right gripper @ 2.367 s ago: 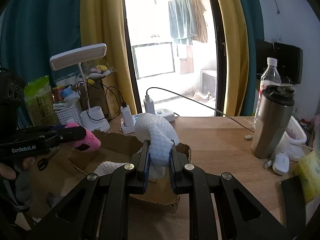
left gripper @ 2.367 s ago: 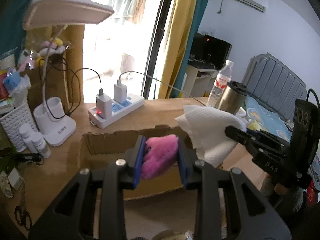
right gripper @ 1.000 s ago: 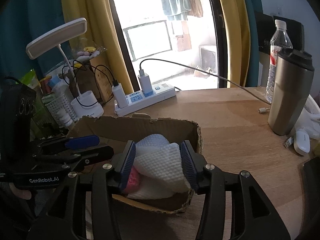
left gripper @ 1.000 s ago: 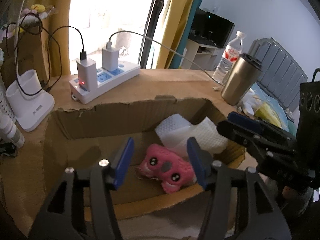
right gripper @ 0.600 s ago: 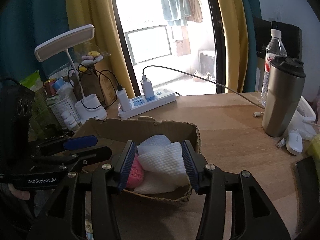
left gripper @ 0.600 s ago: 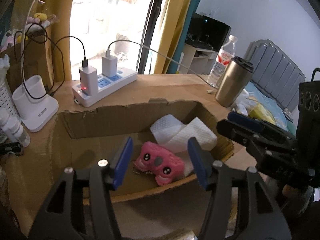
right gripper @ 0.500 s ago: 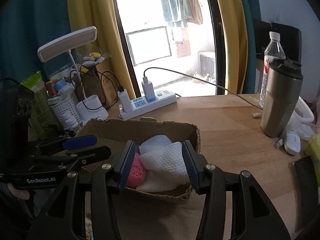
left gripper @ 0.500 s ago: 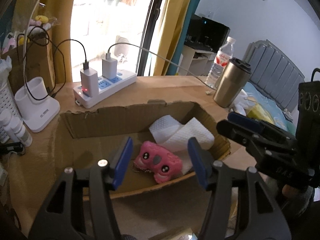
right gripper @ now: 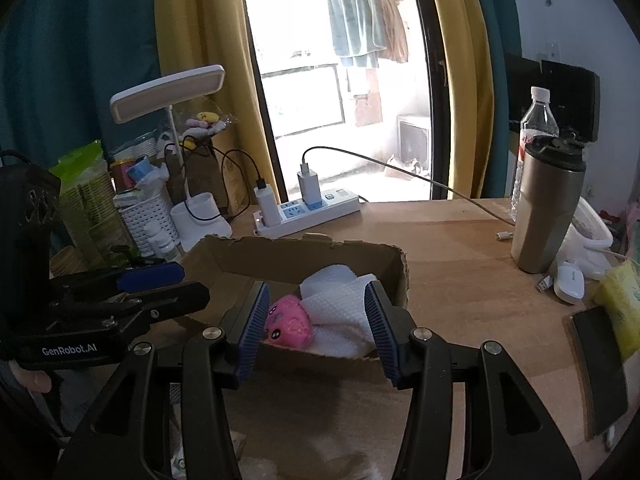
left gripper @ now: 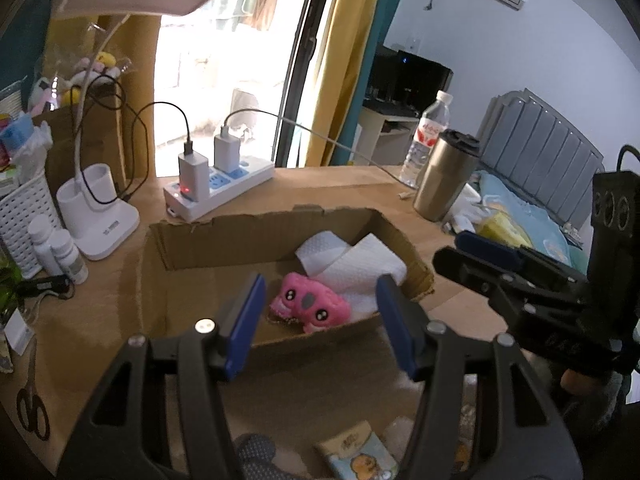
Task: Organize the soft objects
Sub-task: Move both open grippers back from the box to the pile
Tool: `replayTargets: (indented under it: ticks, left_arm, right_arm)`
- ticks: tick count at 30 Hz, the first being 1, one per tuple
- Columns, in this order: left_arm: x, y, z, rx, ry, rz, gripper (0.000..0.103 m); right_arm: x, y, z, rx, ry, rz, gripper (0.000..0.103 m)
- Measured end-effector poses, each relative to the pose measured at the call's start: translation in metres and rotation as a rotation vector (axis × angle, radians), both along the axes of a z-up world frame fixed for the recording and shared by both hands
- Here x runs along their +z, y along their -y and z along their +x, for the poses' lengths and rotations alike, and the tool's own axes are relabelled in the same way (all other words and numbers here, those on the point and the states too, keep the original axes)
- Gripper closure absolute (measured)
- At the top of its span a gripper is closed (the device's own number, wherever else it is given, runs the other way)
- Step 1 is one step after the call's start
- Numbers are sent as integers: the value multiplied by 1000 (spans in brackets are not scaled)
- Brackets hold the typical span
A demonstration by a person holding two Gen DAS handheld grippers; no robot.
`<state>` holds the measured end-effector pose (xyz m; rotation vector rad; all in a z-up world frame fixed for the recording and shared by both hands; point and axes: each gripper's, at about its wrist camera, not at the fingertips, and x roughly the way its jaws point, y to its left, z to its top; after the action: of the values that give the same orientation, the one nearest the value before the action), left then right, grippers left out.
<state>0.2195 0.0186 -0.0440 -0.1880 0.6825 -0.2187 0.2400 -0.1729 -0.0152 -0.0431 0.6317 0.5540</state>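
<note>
- Wooden desk (right gripper: 460, 248), window behind; desk lamp (right gripper: 168, 94) upper left, power strip (right gripper: 308, 210) centre, steel tumbler (right gripper: 548, 208) right.
- Cardboard box (left gripper: 256, 232), frame centre: pink plush toy (left gripper: 308, 306) beside white cloth (left gripper: 352, 260), touching.
- Left gripper (left gripper: 320, 320) jaws apart, empty, lower centre.
- Right gripper (right gripper: 316, 326) jaws apart, empty.

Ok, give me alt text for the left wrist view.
An open left gripper hovers over a cardboard box holding a pink plush beside white cloth. The open right gripper sits at right; a power strip and steel tumbler stand behind.
</note>
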Motion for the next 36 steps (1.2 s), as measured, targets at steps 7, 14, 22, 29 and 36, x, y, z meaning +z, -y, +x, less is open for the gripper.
replayTargets:
  ticks: [7,14,22,29,36]
  left_arm:
    - [9,-3,-21,6,31,-1,44]
    - [12,-3,-40,12,48,0,43]
    - [16,-2,-63,34,80,14,32]
    - [10,-2,-80,39,72,22,31]
    - [-1,-6,-98,50,55,26,31]
  right_arm:
    - [3,-2,-19,-1,16,-7,50]
    - [10,-1,-39,-4,40,-12,49]
    - [14,2,-60,-13,55,-16,43]
    - [13,5,-76,-18,58,-21,42]
    - [6,6,-90,-20,50,-33,42]
